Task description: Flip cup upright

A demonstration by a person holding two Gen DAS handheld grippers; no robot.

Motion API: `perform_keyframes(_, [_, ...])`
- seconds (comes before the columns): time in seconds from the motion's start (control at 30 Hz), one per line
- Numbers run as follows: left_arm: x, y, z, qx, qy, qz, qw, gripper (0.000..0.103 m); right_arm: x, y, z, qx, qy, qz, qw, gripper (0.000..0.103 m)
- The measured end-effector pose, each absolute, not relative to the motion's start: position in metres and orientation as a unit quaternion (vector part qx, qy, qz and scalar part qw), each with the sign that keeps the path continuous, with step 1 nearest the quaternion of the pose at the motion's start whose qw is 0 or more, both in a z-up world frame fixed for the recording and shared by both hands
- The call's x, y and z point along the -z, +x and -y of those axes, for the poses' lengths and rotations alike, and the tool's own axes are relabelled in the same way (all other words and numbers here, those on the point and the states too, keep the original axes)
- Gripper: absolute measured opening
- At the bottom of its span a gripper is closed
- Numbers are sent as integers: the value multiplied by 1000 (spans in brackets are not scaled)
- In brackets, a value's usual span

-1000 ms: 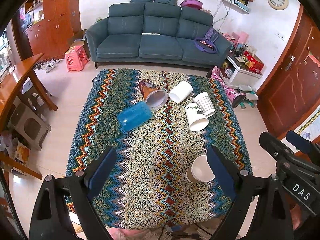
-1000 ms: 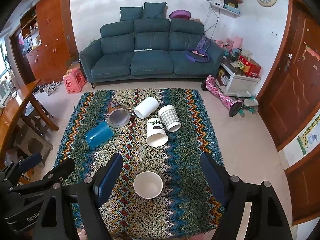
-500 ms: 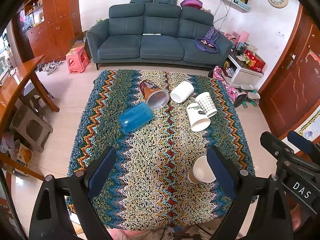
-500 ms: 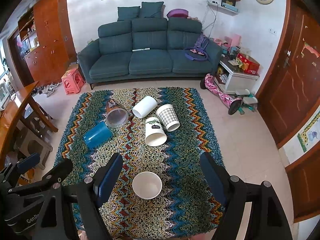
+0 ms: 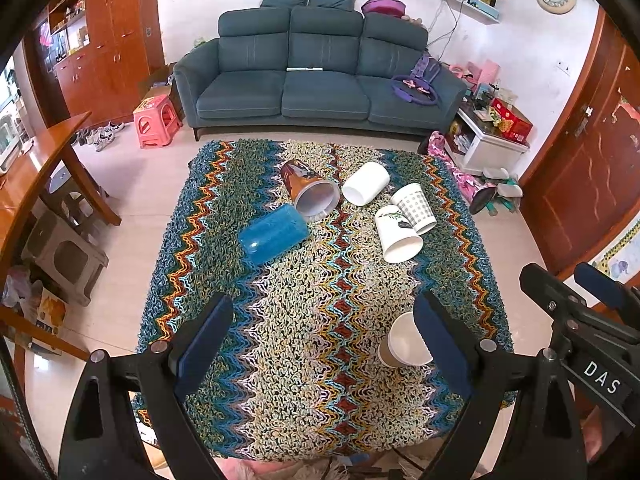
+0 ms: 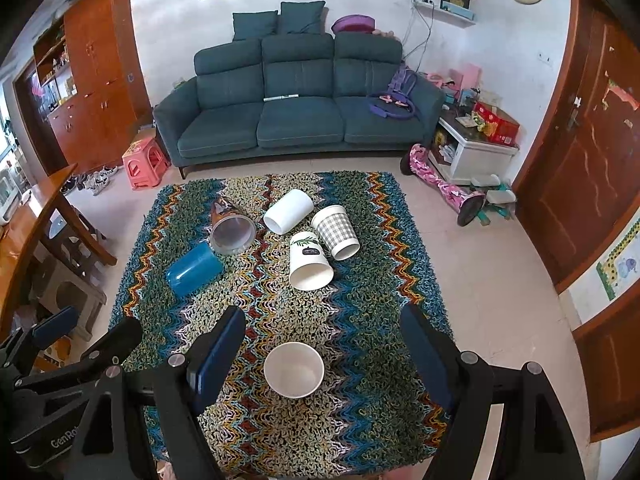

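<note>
On a zigzag rug (image 5: 312,328) (image 6: 360,300) one white paper cup (image 6: 294,374) (image 5: 402,346) stands upright near the front. Several cups lie on their sides farther back: a blue cup (image 5: 274,234) (image 6: 194,270), a brown cup (image 5: 310,192) (image 6: 232,228), a plain white cup (image 5: 366,188) (image 6: 288,212), a checked cup (image 5: 414,208) (image 6: 336,232) and a leaf-print cup (image 5: 396,234) (image 6: 310,260). My left gripper (image 5: 320,340) is open and holds nothing. The right gripper (image 6: 320,352) is open, high above the upright cup.
A dark teal sofa (image 5: 320,76) stands behind the rug. At the left are a wooden table (image 5: 36,168), a grey stool (image 5: 64,252) and a pink stool (image 5: 156,120). A white cabinet (image 5: 488,148) and wooden doors (image 5: 592,168) are at the right.
Both views have drawn back and risen slightly from the rug. The cups have not moved and both grippers stay open.
</note>
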State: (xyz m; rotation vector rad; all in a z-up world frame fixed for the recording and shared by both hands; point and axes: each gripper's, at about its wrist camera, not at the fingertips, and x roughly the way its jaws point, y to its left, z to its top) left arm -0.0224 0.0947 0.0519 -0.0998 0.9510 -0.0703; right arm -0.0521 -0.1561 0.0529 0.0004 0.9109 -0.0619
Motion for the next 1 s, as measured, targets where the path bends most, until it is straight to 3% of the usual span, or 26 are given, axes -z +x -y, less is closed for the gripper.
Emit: perform_keyframes(1.0, [-49, -22, -103, 30, -47, -462, 885, 93, -50, -53, 153, 25, 1, -442, 897, 80])
